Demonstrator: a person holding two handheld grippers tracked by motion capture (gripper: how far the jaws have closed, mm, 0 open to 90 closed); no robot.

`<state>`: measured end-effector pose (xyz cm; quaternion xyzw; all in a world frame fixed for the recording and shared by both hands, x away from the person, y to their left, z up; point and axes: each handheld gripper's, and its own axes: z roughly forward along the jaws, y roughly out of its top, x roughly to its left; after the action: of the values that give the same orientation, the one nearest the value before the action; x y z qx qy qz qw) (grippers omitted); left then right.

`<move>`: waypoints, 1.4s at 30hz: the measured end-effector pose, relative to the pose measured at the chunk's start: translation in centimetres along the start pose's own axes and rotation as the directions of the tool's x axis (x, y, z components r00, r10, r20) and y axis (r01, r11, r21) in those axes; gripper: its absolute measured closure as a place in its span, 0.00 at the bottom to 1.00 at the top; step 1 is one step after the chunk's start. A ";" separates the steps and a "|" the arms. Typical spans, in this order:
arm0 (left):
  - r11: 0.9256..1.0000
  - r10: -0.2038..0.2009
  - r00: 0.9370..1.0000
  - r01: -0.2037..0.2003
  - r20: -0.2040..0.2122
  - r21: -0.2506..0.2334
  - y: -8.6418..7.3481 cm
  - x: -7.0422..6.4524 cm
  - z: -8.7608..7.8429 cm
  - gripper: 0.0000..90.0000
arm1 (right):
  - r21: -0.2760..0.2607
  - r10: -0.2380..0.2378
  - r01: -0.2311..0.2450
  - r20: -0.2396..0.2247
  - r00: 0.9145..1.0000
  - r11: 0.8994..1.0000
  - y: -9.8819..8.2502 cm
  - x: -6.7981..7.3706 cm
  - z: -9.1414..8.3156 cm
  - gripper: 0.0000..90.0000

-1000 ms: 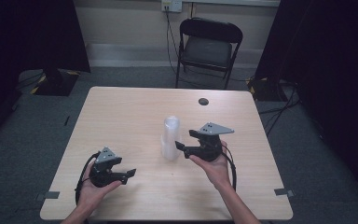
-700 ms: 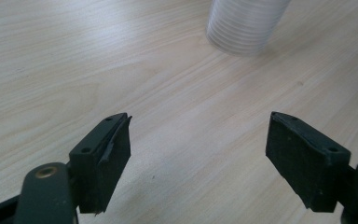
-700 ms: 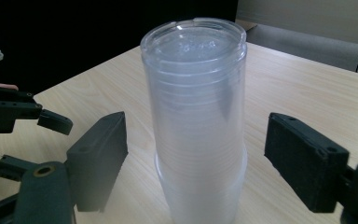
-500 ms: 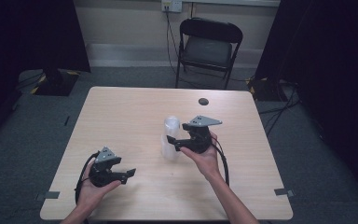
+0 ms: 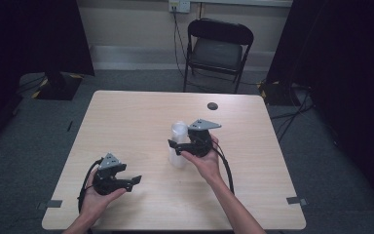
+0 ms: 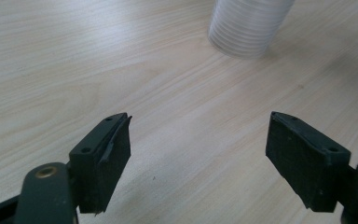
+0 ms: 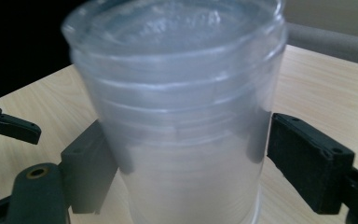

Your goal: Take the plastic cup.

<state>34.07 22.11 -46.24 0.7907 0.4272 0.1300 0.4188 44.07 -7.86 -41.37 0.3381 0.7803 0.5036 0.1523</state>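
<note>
Standing upright near the middle of the table (image 5: 126,117), a little toward your right, the stack of clear cups (image 5: 178,145) had your right gripper (image 5: 176,146) drawn up around it. Its jaws had just been opening, and in the right gripper view the stack (image 7: 177,116) sat between them with a gap showing at the right pad, so you were not squeezing it; at the left pad I could not tell whether there was contact. Your left gripper (image 5: 135,181) rested low near the table's front-left edge, well apart from the cups, jaws spread wide over bare wood (image 6: 168,116) with nothing between them. You had broad open tabletop to the left and beyond the stack. A small dark disc (image 5: 212,105) lay near the far edge, and a folding chair (image 5: 218,48) stood behind the table.
</note>
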 end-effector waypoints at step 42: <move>1.000 -0.016 1.000 0.016 -0.008 0.012 0.0 0.2 0.1 0.24 | 0.008 -0.013 0.013 -0.008 1.000 1.000 -0.4 0.0 0.9 0.29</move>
<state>34.25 22.27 -46.32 0.7891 0.4361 0.1271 0.4136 44.42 -7.34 -42.16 0.3317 0.7852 0.5006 0.1508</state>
